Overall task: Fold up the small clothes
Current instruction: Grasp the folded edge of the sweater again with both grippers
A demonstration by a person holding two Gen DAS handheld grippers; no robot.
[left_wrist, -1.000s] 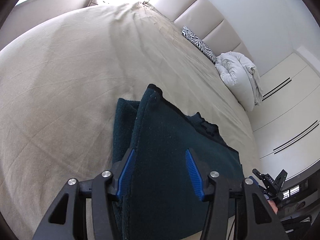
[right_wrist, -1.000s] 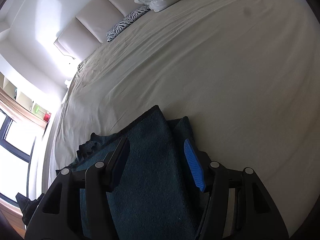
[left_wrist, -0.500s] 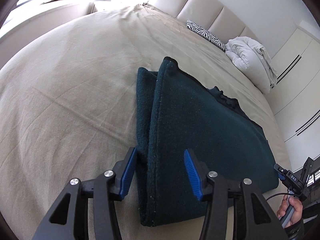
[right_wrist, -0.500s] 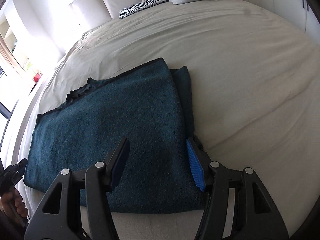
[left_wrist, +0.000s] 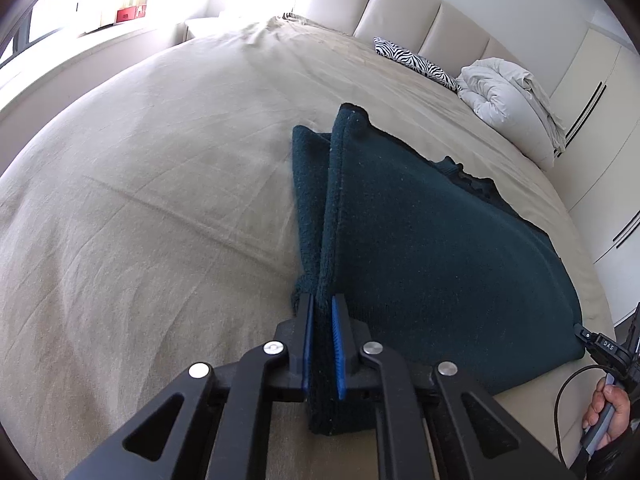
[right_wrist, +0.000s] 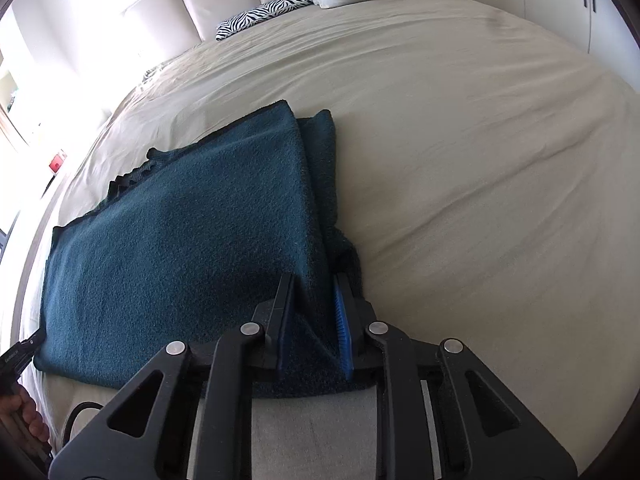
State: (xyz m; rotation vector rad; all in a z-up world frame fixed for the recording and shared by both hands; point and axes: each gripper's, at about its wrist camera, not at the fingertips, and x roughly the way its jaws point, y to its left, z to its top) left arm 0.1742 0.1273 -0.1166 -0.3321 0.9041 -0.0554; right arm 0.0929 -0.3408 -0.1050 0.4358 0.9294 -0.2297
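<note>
A dark teal fleece garment [left_wrist: 420,240] lies folded flat on the beige bedsheet [left_wrist: 140,200] — its near corners each pinched. The left gripper [left_wrist: 320,312] has its blue-padded fingers pressed onto the left folded edge, while the right gripper [right_wrist: 314,300] clamps the right near corner. A zebra-striped pillow [right_wrist: 264,14] and a white duvet [left_wrist: 508,100] sit by the headboard.

the only lettering that can be read is a small white "das" on the black body of the right tool [left_wrist: 604,347], seen at the right edge of the left wrist view. the other tool [right_wrist: 18,354] carries a faint white mark at the left edge of the right wrist view, too small to read.
</note>
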